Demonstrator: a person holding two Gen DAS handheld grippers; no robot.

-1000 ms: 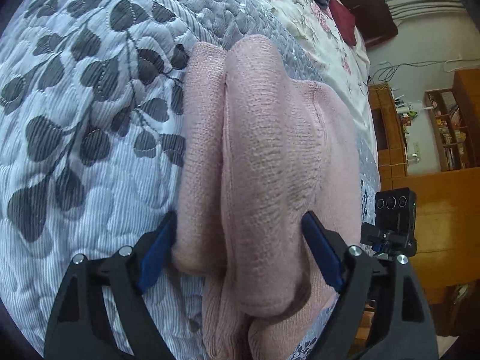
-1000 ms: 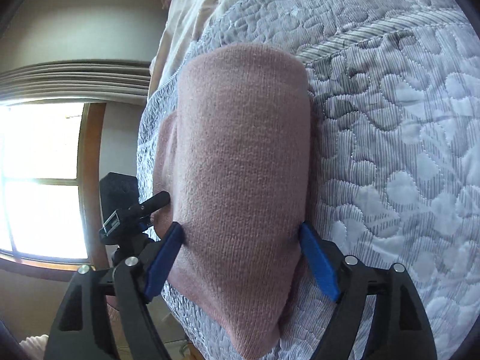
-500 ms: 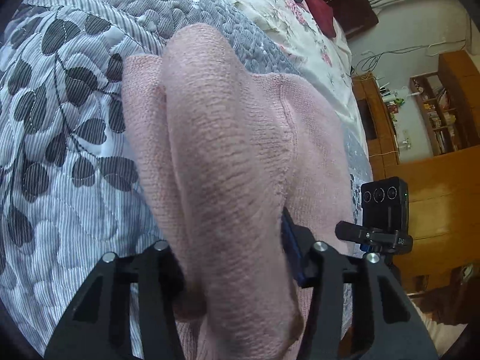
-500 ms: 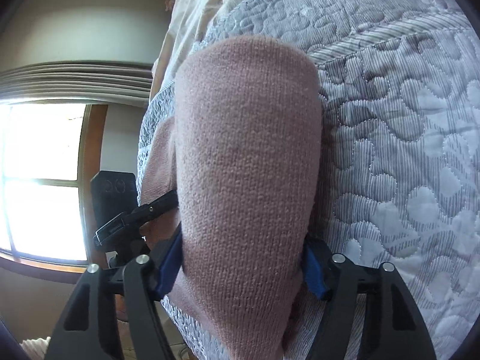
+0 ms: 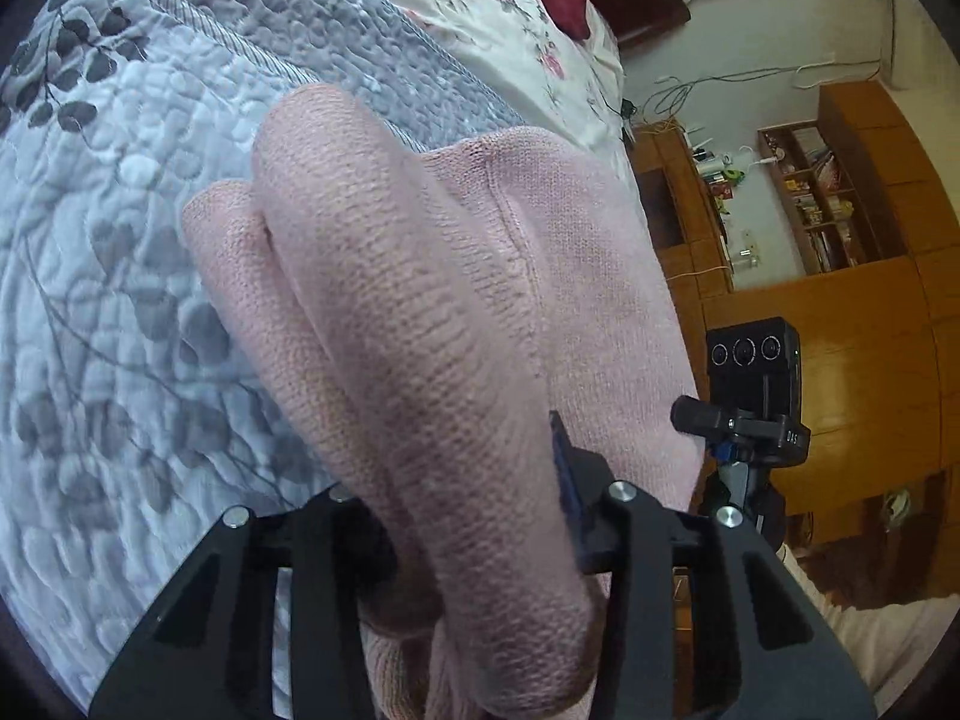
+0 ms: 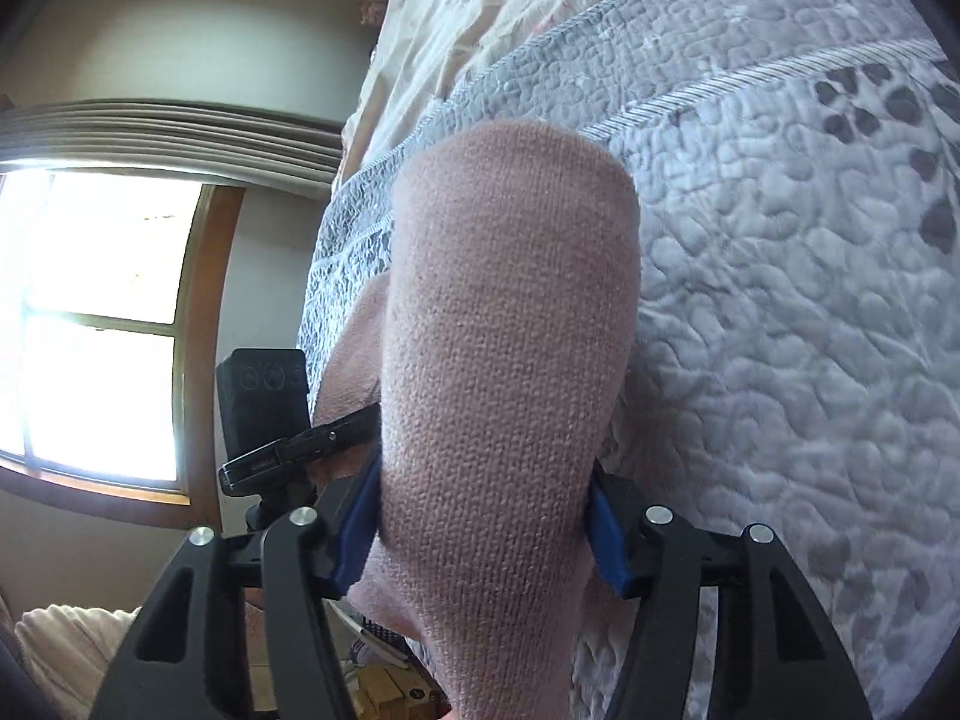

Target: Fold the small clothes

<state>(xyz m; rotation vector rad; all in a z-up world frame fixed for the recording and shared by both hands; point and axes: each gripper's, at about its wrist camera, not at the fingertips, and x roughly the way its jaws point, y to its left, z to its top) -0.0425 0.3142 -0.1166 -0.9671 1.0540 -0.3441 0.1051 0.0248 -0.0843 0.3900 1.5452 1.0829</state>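
A pink knit garment lies folded on a quilted bedspread. My left gripper is shut on a thick bunched fold at its near end, and the fabric bulges up over the jaws and hides the left pad. In the right wrist view the same pink garment rises as a rounded fold, with my right gripper shut on its near edge; blue pads press both sides. Each view shows the other gripper's black camera unit beside the garment.
The bedspread has grey leaf prints and a floral sheet lies beyond it. Wooden shelves and a cabinet stand past the bed's right edge. A bright window is on the other side.
Both grippers went from open around the garment's edge to shut on it. The fabric has bunched and lifted, and both views have tilted upward.
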